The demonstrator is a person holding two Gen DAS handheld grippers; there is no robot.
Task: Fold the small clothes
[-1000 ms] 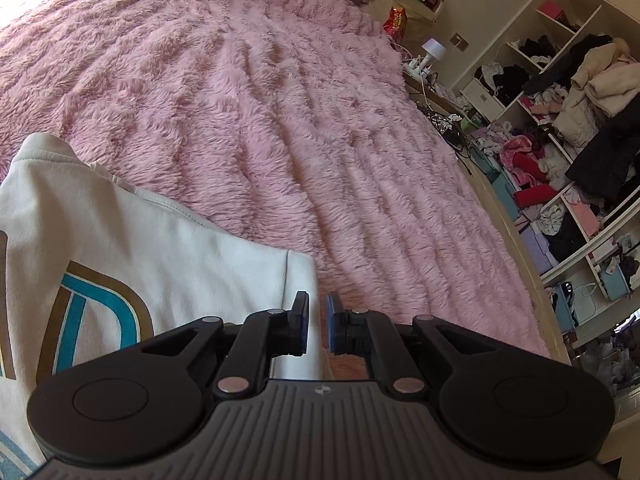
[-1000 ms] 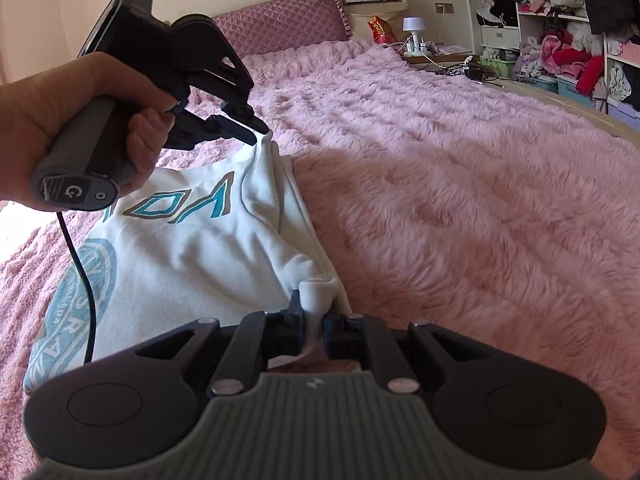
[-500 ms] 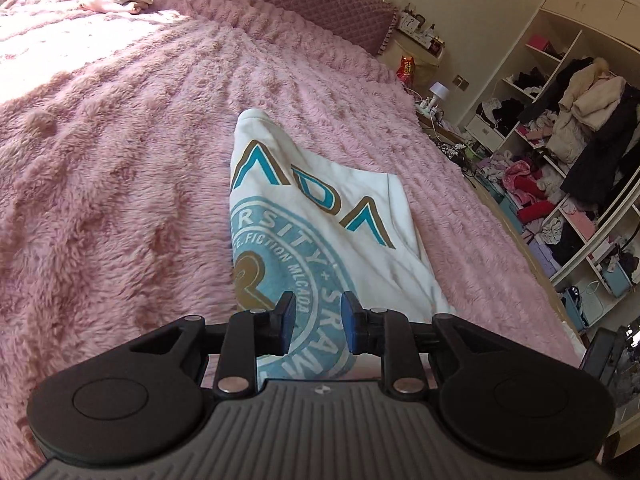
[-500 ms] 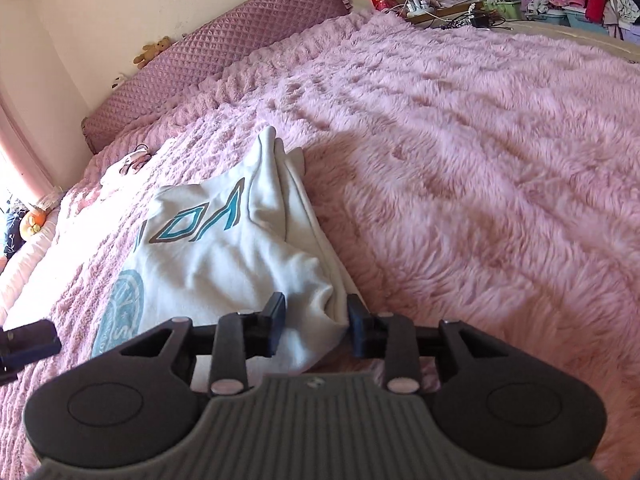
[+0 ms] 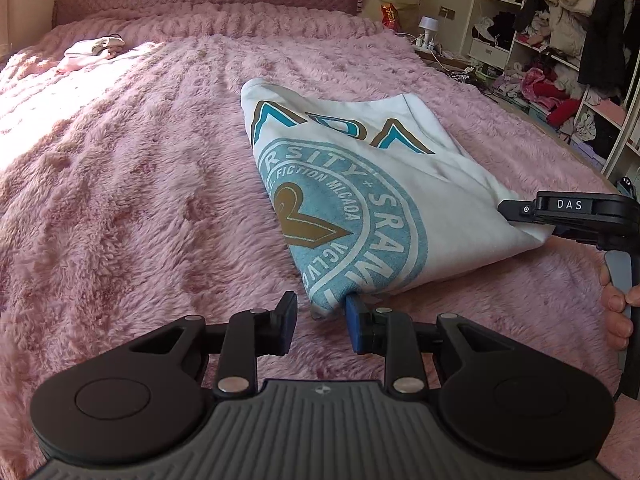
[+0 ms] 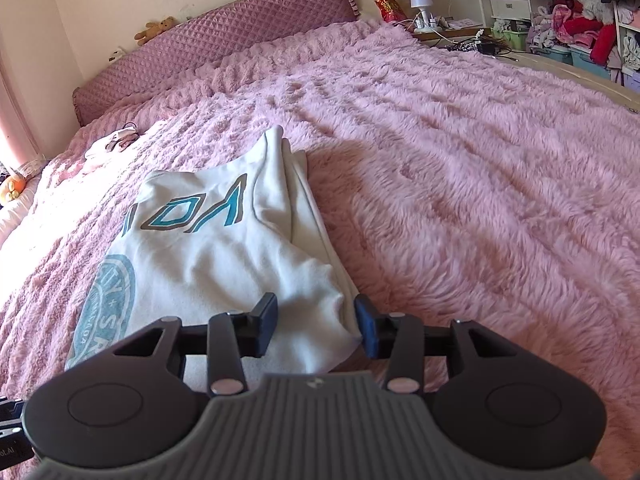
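Folded white shirt [image 5: 372, 184] lying on pink bed [image 5: 140, 200]. Left gripper [image 5: 320, 326] spread, just opened, pads off shirt's near corner. Right gripper [image 6: 316, 326] spread, just opened, straddling shirt's other near corner, cloth loose between. Printed lettering partly folded under, illegible.

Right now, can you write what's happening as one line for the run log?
stage: fold laid | shirt: flat on pink blanket | left gripper: just opened, over corner | right gripper: just opened, straddling corner
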